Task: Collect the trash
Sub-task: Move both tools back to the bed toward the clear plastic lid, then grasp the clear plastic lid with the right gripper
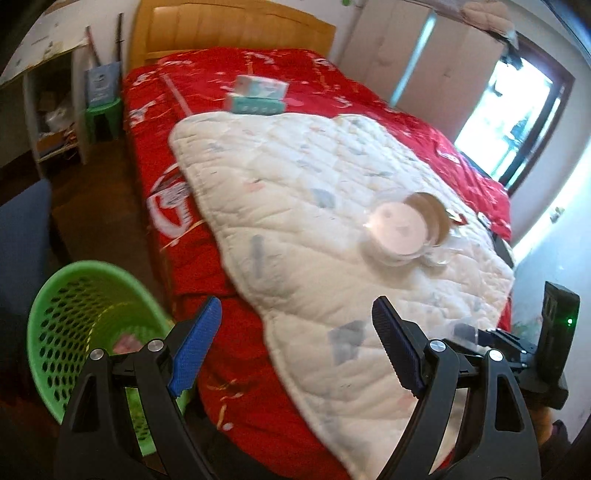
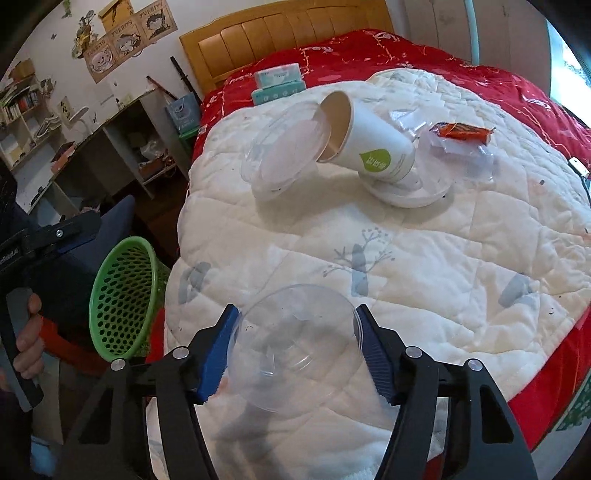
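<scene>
We look down at a slant from each gripper along its two fingers. Our left wrist view hangs off the bed's [image 1: 236, 177] foot corner, above the green basket [image 1: 74, 317], facing the headboard [image 1: 229, 33]. Our right wrist view sits close over the white quilt's [image 2: 406, 266] near edge, also facing the headboard. Both share quilt, basket, paper cup [image 2: 369, 144] and tissue packs [image 1: 258, 96].
</scene>
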{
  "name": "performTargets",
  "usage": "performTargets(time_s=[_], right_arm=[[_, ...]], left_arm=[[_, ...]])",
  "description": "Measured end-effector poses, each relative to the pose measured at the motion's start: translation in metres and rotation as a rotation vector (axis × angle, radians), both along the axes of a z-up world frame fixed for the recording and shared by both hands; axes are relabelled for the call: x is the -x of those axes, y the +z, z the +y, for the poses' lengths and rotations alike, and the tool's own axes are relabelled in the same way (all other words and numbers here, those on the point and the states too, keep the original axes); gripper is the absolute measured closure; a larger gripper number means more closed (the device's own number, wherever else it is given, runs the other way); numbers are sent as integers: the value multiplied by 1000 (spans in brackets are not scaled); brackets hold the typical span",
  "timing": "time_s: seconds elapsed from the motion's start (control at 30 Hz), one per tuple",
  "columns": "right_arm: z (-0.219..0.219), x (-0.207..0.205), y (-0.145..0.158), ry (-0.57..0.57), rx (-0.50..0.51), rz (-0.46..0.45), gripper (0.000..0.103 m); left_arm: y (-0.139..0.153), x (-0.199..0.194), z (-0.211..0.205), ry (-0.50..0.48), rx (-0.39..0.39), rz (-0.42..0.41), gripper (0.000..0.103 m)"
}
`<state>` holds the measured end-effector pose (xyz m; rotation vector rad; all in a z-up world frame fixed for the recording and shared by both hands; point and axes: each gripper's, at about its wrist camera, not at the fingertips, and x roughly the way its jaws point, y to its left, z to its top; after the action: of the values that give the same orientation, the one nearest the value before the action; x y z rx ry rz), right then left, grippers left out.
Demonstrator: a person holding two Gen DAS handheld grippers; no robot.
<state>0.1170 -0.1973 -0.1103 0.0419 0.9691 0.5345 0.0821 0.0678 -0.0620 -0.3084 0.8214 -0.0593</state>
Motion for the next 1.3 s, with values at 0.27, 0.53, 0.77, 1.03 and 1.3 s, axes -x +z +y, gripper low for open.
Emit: performTargets(time_s=[0.27, 0.53, 0.77, 1.03, 1.3], right_arm=[[-20, -1, 11, -55, -19, -10, 41], [-34, 0, 13, -81, -26, -15, 41], [-41, -5, 12, -88, -38, -7, 41], [-44, -13, 9, -93, -58, 5, 41], [-43, -17, 7, -87, -63, 10, 41]], left_arm=[[11, -37, -44, -160, -32, -35, 22], [0, -85, -86, -342, -65, -13, 10], [-4, -121, -109, -484, -155, -36, 6], [-13, -145, -121, -587, -232, -27, 6], [-20, -158, -120, -607, -212, -13, 5]])
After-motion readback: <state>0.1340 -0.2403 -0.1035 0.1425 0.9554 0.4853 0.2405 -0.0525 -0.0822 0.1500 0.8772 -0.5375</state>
